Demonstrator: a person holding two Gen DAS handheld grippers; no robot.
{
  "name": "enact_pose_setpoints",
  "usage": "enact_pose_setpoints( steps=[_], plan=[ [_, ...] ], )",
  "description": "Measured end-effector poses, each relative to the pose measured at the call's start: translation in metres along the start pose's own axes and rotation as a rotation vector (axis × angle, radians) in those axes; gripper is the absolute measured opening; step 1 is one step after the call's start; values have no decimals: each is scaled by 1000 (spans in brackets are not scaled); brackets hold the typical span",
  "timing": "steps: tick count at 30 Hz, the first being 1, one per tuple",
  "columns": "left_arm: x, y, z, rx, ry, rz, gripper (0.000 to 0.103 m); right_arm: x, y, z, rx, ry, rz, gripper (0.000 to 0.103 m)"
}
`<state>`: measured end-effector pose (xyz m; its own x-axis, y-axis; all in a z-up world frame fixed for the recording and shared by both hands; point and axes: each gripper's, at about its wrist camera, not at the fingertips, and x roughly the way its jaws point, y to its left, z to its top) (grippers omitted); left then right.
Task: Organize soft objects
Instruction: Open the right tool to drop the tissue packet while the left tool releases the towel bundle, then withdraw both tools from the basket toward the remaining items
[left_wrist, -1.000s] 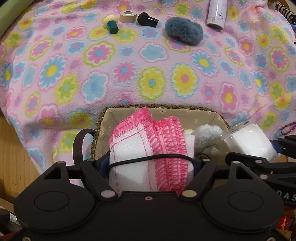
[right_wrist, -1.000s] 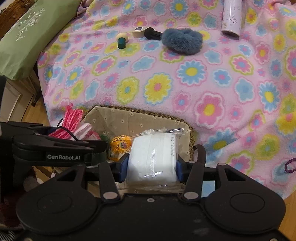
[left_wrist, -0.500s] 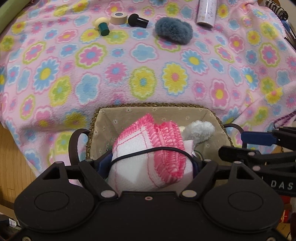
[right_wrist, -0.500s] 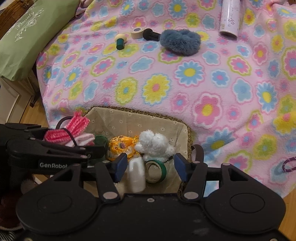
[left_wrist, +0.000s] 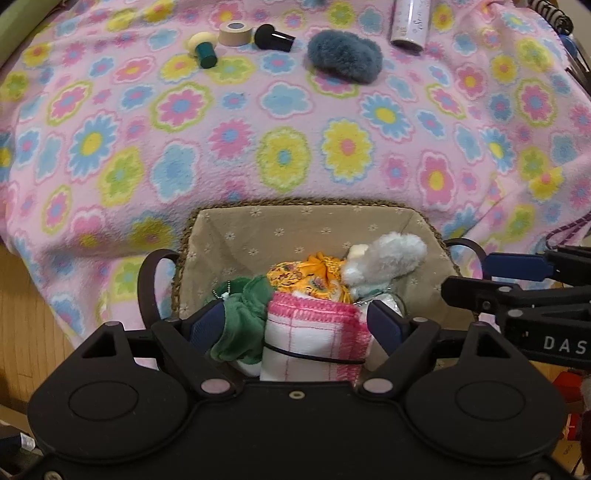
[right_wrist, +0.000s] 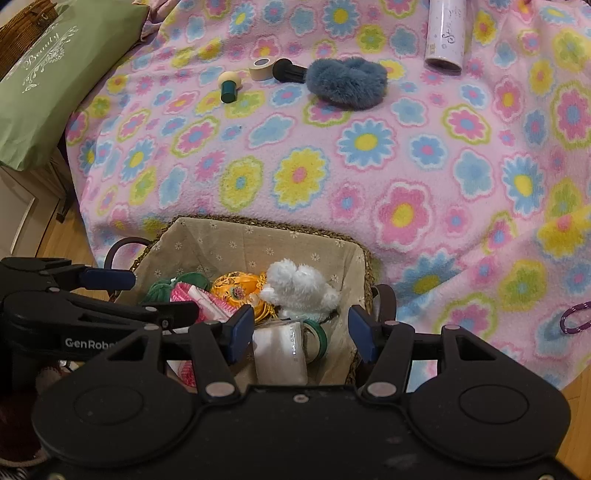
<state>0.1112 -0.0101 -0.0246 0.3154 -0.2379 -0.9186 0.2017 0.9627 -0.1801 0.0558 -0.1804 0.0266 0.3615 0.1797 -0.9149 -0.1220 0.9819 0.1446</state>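
The blue fluffy scrunchie (right_wrist: 346, 82), at 12 o'clock beyond the basket (right_wrist: 258, 225), is judged light and compressible, best pinched across its middle; the left tool (left_wrist: 295, 325) is opening around the released cloth bundle (left_wrist: 314, 332), and the right tool (right_wrist: 301, 328) is held apart and empty.

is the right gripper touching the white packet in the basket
Apart: the right wrist view shows the right gripper open, clear gaps either side of the white packet.
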Motion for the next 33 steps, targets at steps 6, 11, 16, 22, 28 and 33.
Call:
enact_pose_setpoints(
  steps=[6, 11, 16, 22, 28, 33],
  plan=[
    [2, 1, 0, -6, 11, 10, 80, 2, 0, 0, 8, 5, 1, 57],
    [4, 1, 2, -7, 11, 10, 80, 4, 0, 1, 11, 6, 3, 57],
    [6, 4, 4, -16, 15, 2, 80, 8, 0, 2, 14, 9, 7, 58],
    [7, 5, 7, -16, 7, -1, 80, 11, 1, 4, 4, 10, 12, 58],
    [4, 12, 19, -19, -24, -16, 80, 12, 0, 13, -3, -16, 24, 61],
    [2, 21, 38, -1, -83, 28, 80, 10, -5, 32, 1, -76, 9, 62]
  ],
)
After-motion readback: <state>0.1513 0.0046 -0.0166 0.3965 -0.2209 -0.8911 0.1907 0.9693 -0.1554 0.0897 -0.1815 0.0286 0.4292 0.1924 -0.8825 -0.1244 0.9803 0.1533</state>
